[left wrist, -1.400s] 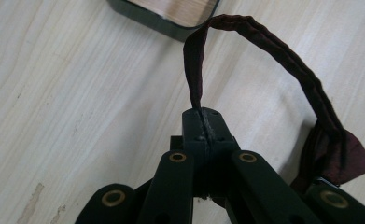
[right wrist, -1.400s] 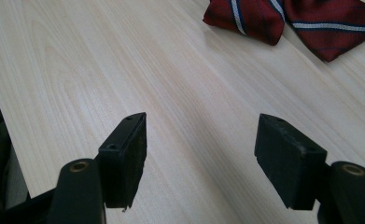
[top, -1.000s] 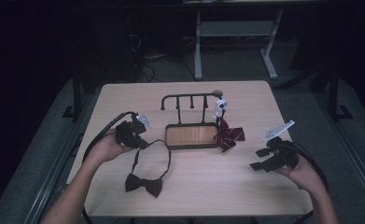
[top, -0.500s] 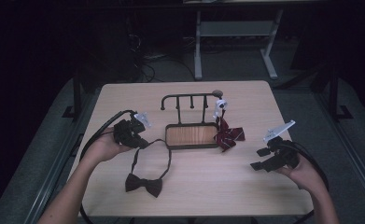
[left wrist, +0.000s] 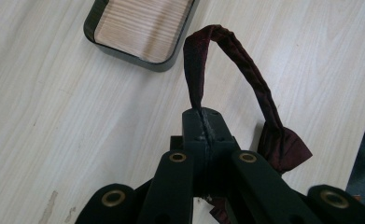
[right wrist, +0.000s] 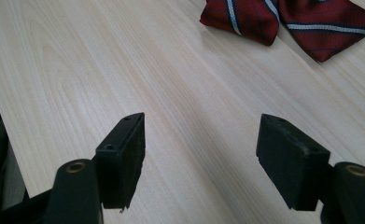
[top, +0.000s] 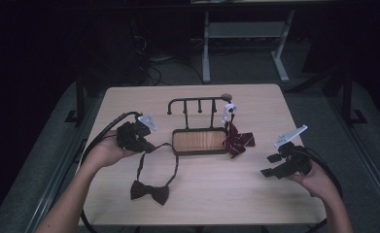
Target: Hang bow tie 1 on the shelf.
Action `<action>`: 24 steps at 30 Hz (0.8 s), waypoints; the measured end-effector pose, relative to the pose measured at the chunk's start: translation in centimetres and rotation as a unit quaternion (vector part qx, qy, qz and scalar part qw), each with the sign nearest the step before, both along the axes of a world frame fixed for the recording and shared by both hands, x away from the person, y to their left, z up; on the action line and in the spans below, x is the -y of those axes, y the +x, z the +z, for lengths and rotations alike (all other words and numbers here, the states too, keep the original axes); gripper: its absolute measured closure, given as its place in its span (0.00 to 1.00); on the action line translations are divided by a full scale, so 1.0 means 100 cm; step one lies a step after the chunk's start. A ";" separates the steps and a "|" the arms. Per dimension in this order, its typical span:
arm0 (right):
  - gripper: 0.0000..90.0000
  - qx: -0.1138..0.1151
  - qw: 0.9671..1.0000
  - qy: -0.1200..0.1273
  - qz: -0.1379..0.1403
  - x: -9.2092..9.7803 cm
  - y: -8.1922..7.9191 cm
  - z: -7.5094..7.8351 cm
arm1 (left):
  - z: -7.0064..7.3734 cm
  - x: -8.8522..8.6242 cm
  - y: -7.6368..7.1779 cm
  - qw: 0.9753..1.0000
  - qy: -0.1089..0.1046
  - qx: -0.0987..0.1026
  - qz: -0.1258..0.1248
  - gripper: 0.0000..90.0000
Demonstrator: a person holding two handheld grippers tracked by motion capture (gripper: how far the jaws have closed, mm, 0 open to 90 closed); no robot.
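Left claw (left wrist: 202,122): pinching the bow tie's (top: 149,191) strap; the bow lies on the counter (top: 226,194) beside it.
Right claw (right wrist: 201,158): spread, holding nothing.

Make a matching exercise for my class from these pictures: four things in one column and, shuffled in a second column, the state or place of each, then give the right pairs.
Things
1. left gripper
2. right gripper
3. dark bow tie
4. striped bow tie

States or places
A. lies beside the right end of the wooden tray
B. open, above bare table
C. shut on a strap
D. bow rests on the table, strap looped up to a gripper

Pairs: 1-C, 2-B, 3-D, 4-A
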State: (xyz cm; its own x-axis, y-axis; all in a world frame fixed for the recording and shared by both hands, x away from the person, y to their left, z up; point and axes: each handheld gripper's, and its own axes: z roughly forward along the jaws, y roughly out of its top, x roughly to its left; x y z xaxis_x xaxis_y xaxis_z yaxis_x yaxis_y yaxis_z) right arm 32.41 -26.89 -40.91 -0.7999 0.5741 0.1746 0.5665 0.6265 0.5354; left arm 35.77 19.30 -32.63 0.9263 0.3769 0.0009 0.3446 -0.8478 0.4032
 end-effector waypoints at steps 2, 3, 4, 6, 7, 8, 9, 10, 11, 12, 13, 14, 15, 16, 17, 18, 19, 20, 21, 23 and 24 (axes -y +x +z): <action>0.36 0.000 1.000 0.000 0.000 0.000 0.000 0.000 | 0.003 0.000 0.000 1.000 0.001 0.002 -0.004 1.00; 0.36 0.000 1.000 0.000 0.000 0.000 0.000 0.000 | 0.004 0.000 -0.001 1.000 0.001 0.002 -0.005 1.00; 0.36 0.000 1.000 0.000 0.000 0.000 0.000 0.000 | 0.005 0.001 -0.002 1.000 -0.003 0.004 -0.002 1.00; 0.36 0.000 1.000 0.000 -0.001 0.000 0.000 0.001 | 0.008 0.001 -0.002 1.000 -0.002 0.004 -0.006 1.00; 0.36 0.002 1.000 -0.002 -0.001 0.000 0.000 0.001 | 0.009 0.001 -0.003 1.000 -0.004 0.006 -0.007 1.00; 0.36 0.002 1.000 -0.002 0.000 0.000 0.000 0.001 | 0.010 0.001 -0.003 1.000 -0.004 0.007 -0.007 1.00; 0.36 0.002 1.000 -0.002 -0.001 0.000 0.000 0.001 | 0.011 0.001 -0.003 1.000 -0.005 0.010 -0.007 1.00; 0.36 0.002 1.000 -0.002 -0.001 0.000 0.000 0.001 | 0.012 0.001 -0.003 1.000 -0.006 0.009 -0.009 1.00; 0.36 0.002 1.000 -0.002 -0.001 0.000 0.000 0.001 | 0.014 0.002 -0.004 1.000 -0.006 0.010 -0.009 1.00; 0.36 0.002 1.000 -0.002 0.000 0.000 0.000 0.001 | 0.015 0.002 -0.004 1.000 -0.007 0.011 -0.010 1.00; 0.36 0.000 1.000 -0.001 0.000 0.000 0.000 0.001 | 0.016 0.002 -0.004 1.000 -0.005 0.011 -0.011 1.00; 0.36 0.000 1.000 -0.001 0.000 0.000 0.000 0.001 | 0.017 0.002 -0.004 1.000 -0.006 0.012 -0.012 1.00; 0.36 0.000 1.000 -0.001 -0.001 0.001 0.000 0.001 | 0.018 0.002 -0.004 1.000 -0.006 0.012 -0.012 1.00; 0.36 0.000 1.000 -0.001 -0.001 0.001 0.000 0.001 | 0.019 0.003 -0.005 1.000 -0.006 0.014 -0.014 1.00; 0.36 0.000 1.000 -0.001 -0.001 0.001 0.000 0.001 | 0.020 0.003 -0.005 1.000 -0.006 0.014 -0.015 1.00; 0.36 0.000 1.000 -0.001 -0.001 0.001 0.000 0.001 | 0.022 0.003 -0.005 1.000 -0.007 0.014 -0.016 1.00; 0.36 0.000 1.000 -0.001 0.000 0.001 0.000 0.001 | 0.023 0.004 -0.006 1.000 -0.007 0.014 -0.017 1.00; 0.36 0.000 1.000 -0.001 0.000 0.001 0.000 0.001 | 0.024 0.004 -0.006 1.000 -0.007 0.016 -0.018 1.00; 0.36 0.000 1.000 -0.001 0.000 0.001 0.000 0.001 | 0.025 0.004 -0.007 1.000 -0.008 0.015 -0.019 1.00; 0.36 0.001 1.000 -0.001 0.000 0.001 0.000 0.001 | 0.028 0.005 -0.007 1.000 -0.010 0.019 -0.020 1.00; 0.36 0.000 1.000 -0.001 -0.001 0.001 0.000 0.001 | 0.030 0.004 -0.008 1.000 -0.011 0.020 -0.019 1.00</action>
